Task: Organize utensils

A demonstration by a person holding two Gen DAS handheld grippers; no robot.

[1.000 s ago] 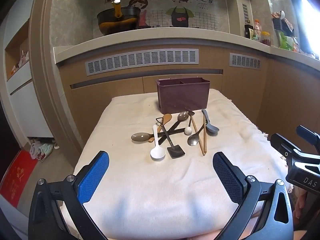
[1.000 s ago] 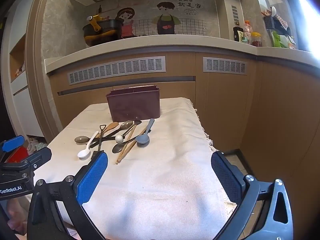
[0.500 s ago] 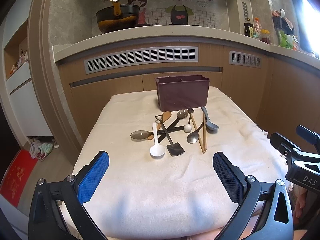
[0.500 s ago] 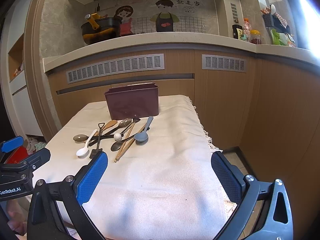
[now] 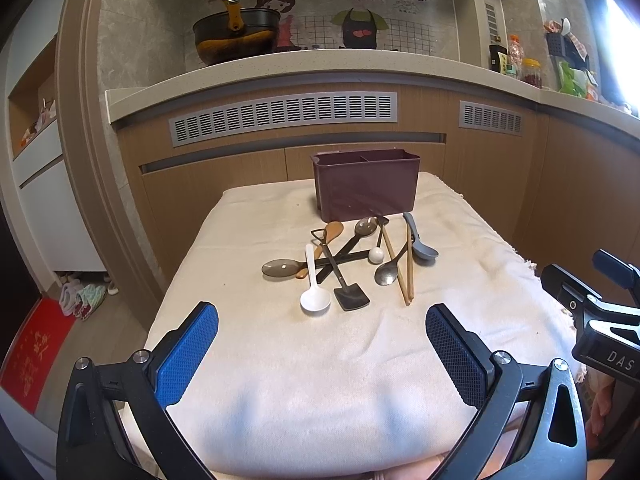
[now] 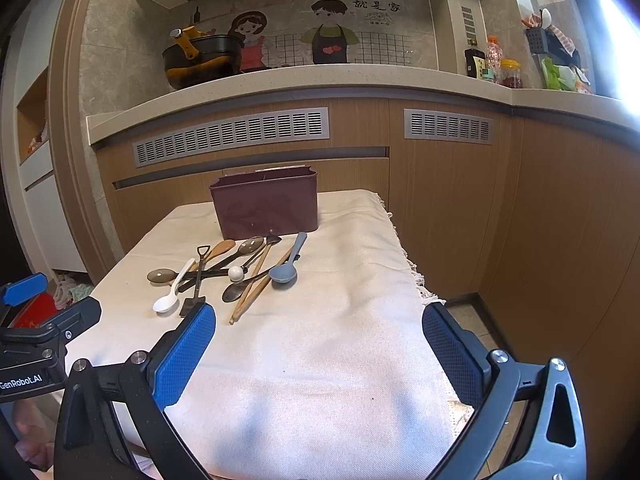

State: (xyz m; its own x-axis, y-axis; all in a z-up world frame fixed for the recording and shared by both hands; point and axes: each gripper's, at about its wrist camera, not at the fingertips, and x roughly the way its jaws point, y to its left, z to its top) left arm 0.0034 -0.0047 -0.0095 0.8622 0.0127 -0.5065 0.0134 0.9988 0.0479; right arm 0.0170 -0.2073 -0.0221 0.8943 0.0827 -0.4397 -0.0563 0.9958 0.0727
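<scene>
Before us on the cloth-covered worktop [image 5: 360,360] lies a tangle of light, slippery utensils [image 5: 344,264], best pinched mid-handle; both grippers' fingers [image 5: 188,344] [image 6: 186,350] spread wide, holding nothing.

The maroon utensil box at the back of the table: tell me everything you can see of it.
The maroon utensil box looks like plastic, rectangular, upright, open-topped, with a divider making two compartments; nothing shows above its rim. It stands on the cream cloth at the table's far end, behind the utensil pile. Neither gripper touches it.
</scene>
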